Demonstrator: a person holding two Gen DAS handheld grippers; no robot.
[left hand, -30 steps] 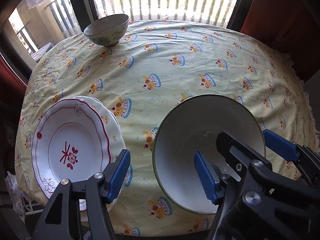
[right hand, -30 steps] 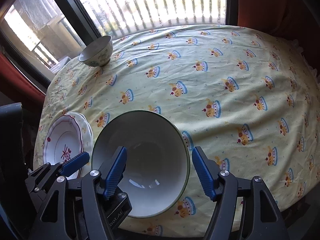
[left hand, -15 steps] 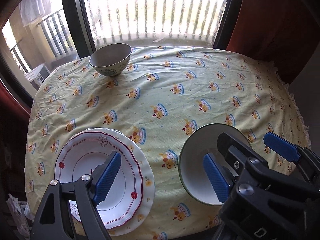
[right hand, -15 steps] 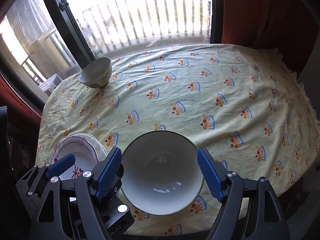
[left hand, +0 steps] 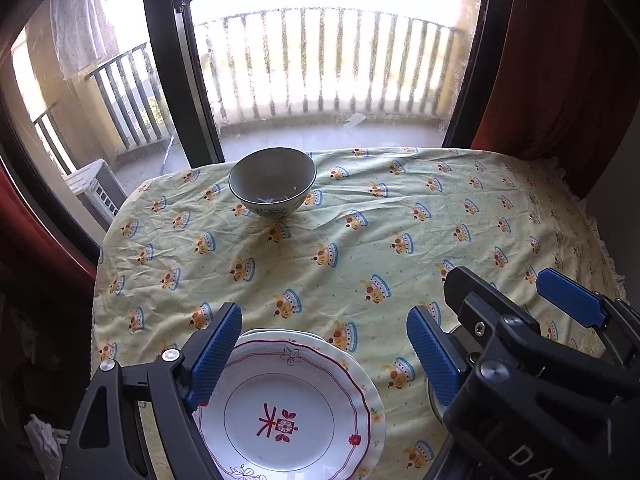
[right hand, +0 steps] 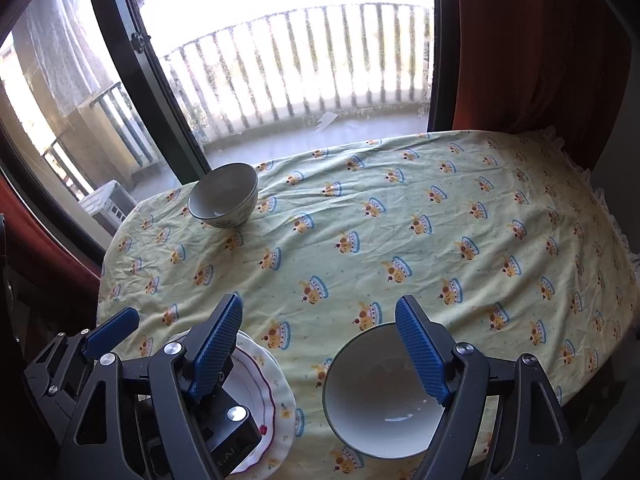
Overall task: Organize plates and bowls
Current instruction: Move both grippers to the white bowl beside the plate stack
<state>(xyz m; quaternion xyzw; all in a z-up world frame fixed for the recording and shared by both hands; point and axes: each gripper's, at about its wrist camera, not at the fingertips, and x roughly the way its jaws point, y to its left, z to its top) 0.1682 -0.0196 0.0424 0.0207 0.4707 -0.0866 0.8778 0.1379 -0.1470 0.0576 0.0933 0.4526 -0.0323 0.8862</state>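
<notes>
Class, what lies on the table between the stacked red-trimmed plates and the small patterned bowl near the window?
Only bare yellow tablecloth lies between the plates and bowl, in both wrist views.

Both fisheye views look forward and down from above the near edge of the bench (left hand: 360,232), facing the balcony window (left hand: 328,60). The left view sits over the stacked plates (left hand: 288,412); the right over the white bowl (right hand: 380,396). Both share the far patterned bowl (right hand: 223,195) and the yellow tablecloth (right hand: 400,220).

two bowls (right hand: 223,196) (right hand: 380,392), two stacked plates (left hand: 292,412), one tablecloth (left hand: 360,248).
</notes>
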